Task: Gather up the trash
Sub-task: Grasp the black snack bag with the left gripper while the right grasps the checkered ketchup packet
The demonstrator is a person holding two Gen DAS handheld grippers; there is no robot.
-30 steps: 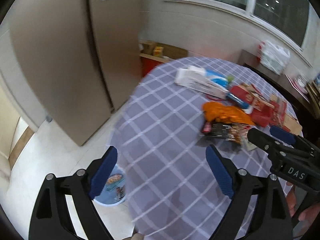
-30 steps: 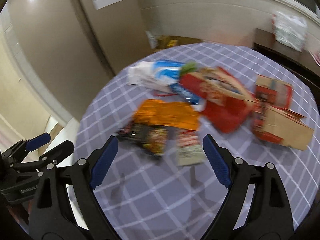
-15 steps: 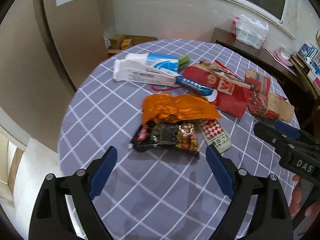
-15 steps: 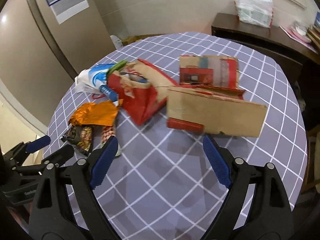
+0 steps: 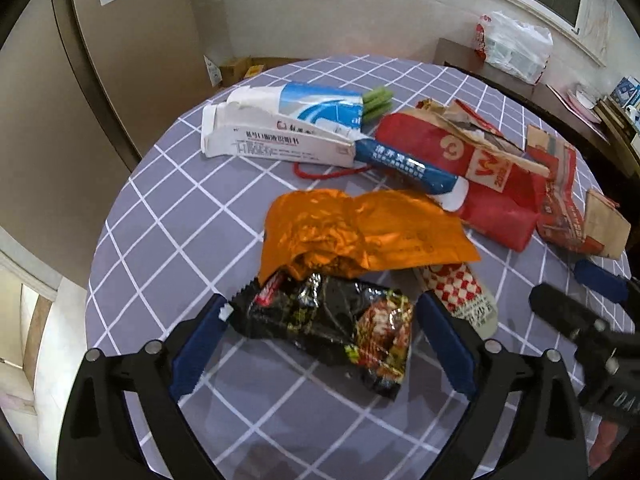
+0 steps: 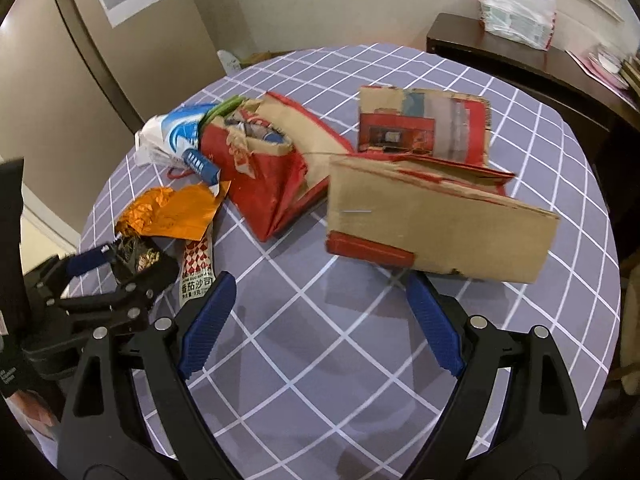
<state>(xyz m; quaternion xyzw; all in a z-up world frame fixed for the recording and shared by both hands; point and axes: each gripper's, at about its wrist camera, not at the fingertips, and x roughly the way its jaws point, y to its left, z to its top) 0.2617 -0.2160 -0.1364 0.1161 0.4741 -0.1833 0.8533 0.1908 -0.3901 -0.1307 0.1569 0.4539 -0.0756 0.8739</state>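
Note:
Trash lies on a round table with a grey checked cloth (image 5: 168, 216). My left gripper (image 5: 320, 344) is open, its fingers either side of a black snack wrapper (image 5: 332, 324). Behind it lie an orange foil bag (image 5: 360, 232), a red-checked ketchup sachet (image 5: 464, 296), a white and blue carton (image 5: 280, 136) and a torn red paper bag (image 5: 480, 176). My right gripper (image 6: 320, 328) is open and empty above bare cloth, just short of a flattened cardboard box (image 6: 436, 224). The left gripper also shows in the right wrist view (image 6: 124, 264).
A dark sideboard (image 6: 520, 60) with a white plastic bag (image 6: 516, 4) stands behind the table. A beige cabinet (image 5: 132, 40) is at the left, with boxes on the floor (image 5: 236, 70) beside it. The table edge drops off at the left.
Both grippers have swung from the table's left edge onto the trash. The left one has closed in on the black wrapper; the right one has turned toward the cardboard box.

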